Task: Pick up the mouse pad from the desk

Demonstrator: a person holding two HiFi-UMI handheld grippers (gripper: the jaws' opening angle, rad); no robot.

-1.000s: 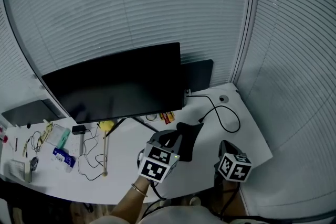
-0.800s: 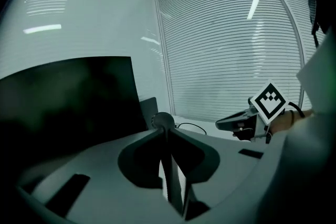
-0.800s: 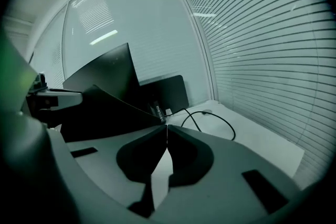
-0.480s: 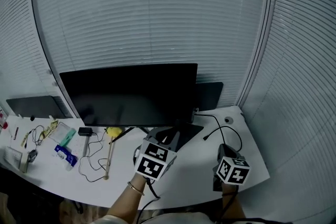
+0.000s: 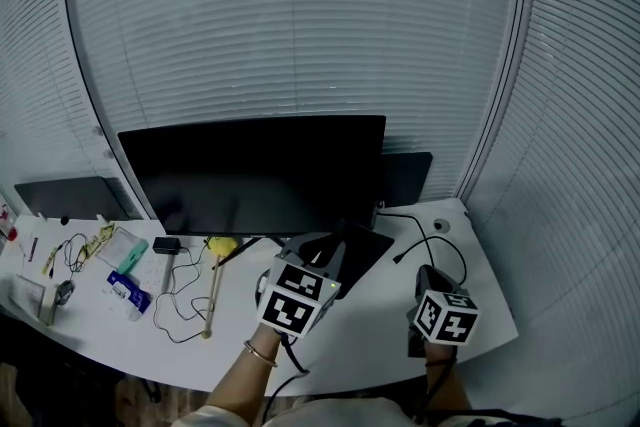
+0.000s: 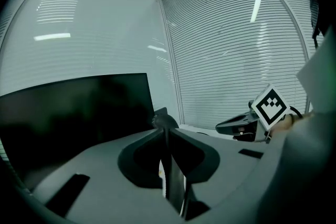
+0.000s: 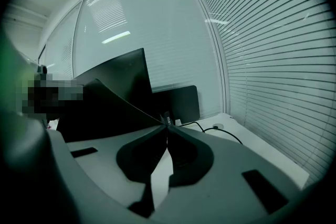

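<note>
- The desk (image 5: 385,320) shows whole only in the head view. Its right half is bare white, and small clutter lies well apart at the left end.
- The monitor (image 5: 250,177) stands at the back of the desk. All 3 views catch it, but the 2 gripper views show only part of it as a dark slab.
- The mouse pad (image 5: 365,248) is off the desk, hanging tilted in front of the monitor's foot. By my reading the pick-up is in its lifting step and nearly done. The next move calls only for a steady pinch and carrying the pad clear of the monitor.
- The left gripper (image 5: 328,260) has its 2 jaws pinching the pad. Only the left gripper view shows this: a thin dark sheet stands edge-on between the pads. In the head view the cube hides that contact.
- The right gripper (image 5: 428,277) hovers beside the pad, jaws pressed together. In its own view a dark corner lines up with its tips, and whether they touch I cannot tell. The left gripper view shows it standing apart with nothing in it.
- The cable (image 5: 440,250) loops on the desk between the 2 grippers, a possible snag.
</note>
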